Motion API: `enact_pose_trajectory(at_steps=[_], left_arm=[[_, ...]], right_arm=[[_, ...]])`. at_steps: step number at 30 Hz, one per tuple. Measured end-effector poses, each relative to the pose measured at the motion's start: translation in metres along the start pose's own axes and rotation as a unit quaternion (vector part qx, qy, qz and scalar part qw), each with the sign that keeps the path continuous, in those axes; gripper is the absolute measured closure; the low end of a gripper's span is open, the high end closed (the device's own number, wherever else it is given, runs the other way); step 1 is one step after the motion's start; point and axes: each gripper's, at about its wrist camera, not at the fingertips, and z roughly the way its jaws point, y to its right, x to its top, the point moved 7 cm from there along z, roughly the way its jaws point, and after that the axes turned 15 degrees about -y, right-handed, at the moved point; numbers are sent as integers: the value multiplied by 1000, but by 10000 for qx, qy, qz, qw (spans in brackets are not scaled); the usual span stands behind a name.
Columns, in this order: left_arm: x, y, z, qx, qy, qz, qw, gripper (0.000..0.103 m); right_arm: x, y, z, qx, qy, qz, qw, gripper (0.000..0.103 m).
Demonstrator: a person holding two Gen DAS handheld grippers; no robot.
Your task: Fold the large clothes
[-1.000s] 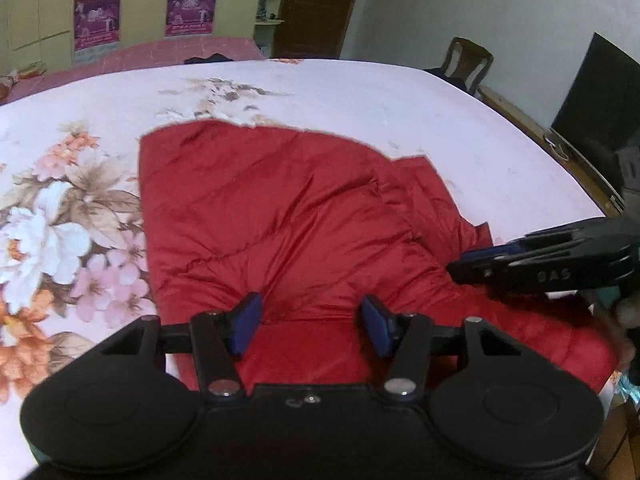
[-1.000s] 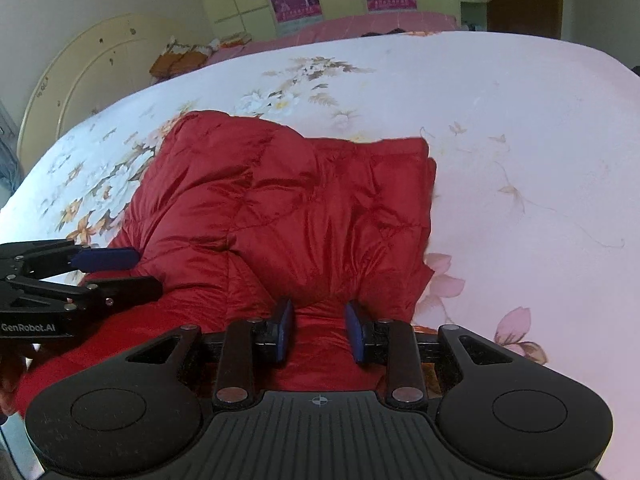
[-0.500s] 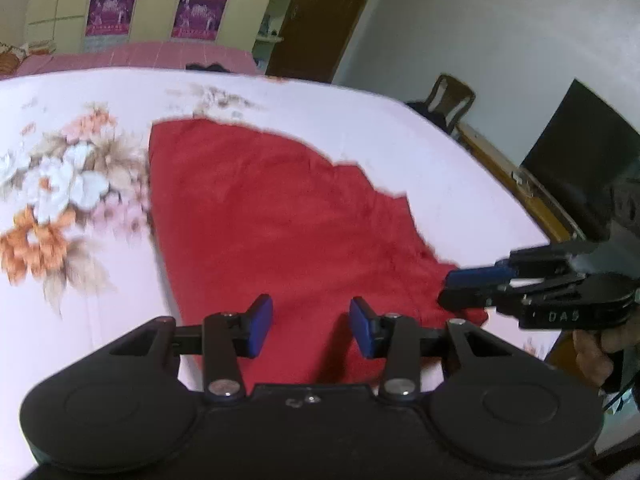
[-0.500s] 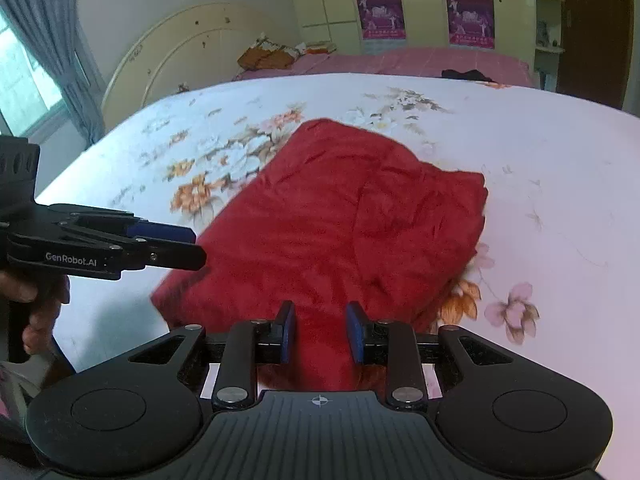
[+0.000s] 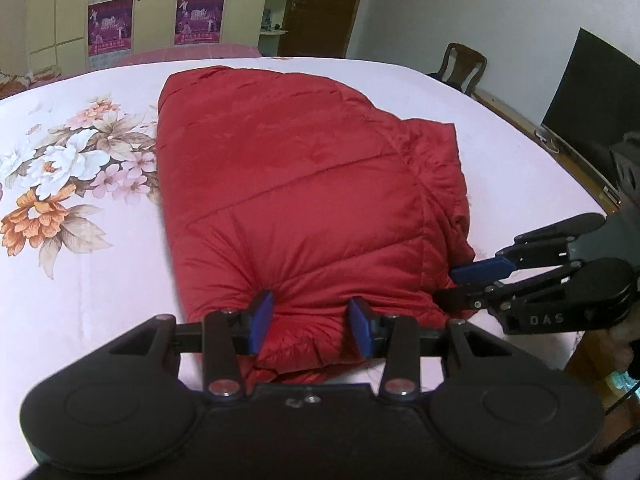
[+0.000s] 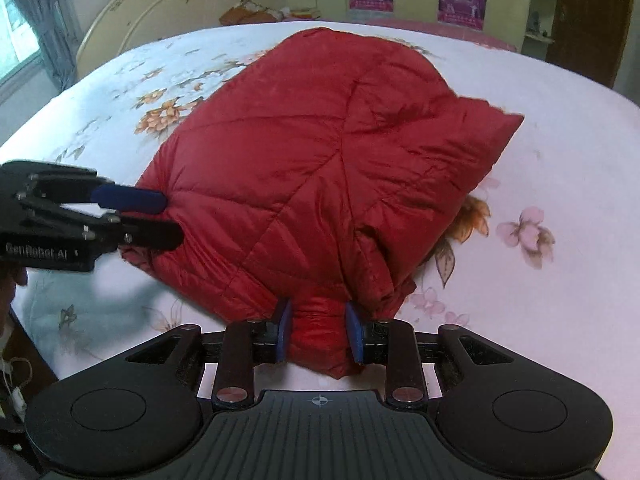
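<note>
A red quilted jacket (image 5: 304, 184) lies folded in a puffy bundle on the bed (image 5: 80, 280), over the pale sheet printed with big flowers, its near edge hanging close to the side of the mattress. The left gripper (image 5: 310, 322) has its blue pads (image 5: 260, 314) set fairly wide, and a thick bunch of the jacket's near hem sits pinched between them, the fabric puckering into creases around each pad. The right gripper (image 6: 320, 334) does the same at the other near corner: its pads (image 6: 283, 330) stand a moderate gap apart with a rolled wad of red cloth squeezed in the gap, clamped on both sides. From each camera the other tool shows side on, its fingers closed down on the jacket's edge. The rest of the jacket spreads away from both tools toward the middle of the bed, with one corner (image 6: 508, 124) sticking out toward the right side. A dark wooden chair (image 5: 462, 66) stands beyond the far edge of the bed, near a dark flat screen (image 5: 592, 96) against the wall
</note>
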Motion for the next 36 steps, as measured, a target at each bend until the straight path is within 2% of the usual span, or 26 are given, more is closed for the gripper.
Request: enact_pose_trajectory(at_steps=[2, 3, 4, 6, 8, 12, 15, 16, 17, 24, 29, 36], left_arm=[[4, 0, -4, -12, -77, -38, 10000, 63], [8, 1, -12, 2, -55, -65, 10000, 63], [11, 2, -20, 39, 56, -91, 9999, 62], [21, -1, -37, 128, 408, -123, 9990, 51], [36, -9, -46, 64, 691, -191, 9974, 51], [64, -22, -36, 171, 774, -180, 9967, 51], [77, -25, -17, 206, 627, -178, 9977, 51], [79, -26, -9, 240, 503, -175, 9983, 51], [79, -29, -1, 271, 411, -183, 9986, 50], [79, -30, 15, 447, 133, -340, 9983, 47], [79, -28, 19, 631, 92, -351, 9973, 48], [83, -28, 18, 818, 81, -412, 9958, 48]], right_arm=[[5, 2, -6, 49, -74, 12, 10000, 74], [9, 3, -16, 80, 20, 58, 9999, 74], [13, 7, -31, 120, 260, 166, 9995, 74], [25, 26, -55, 308, 618, 579, 9959, 74], [38, 48, -69, 351, 951, 941, 9904, 74], [72, 86, -67, 272, 1176, 1335, 9837, 74], [90, 102, -47, 377, 1036, 1482, 9828, 75], [92, 105, -39, 338, 963, 1494, 9835, 78], [92, 111, -30, 357, 875, 1526, 9838, 92], [81, 115, 20, 617, 550, 1724, 9816, 92], [81, 116, 21, 586, 524, 1550, 9848, 92], [83, 121, 10, 721, 538, 1581, 9833, 92]])
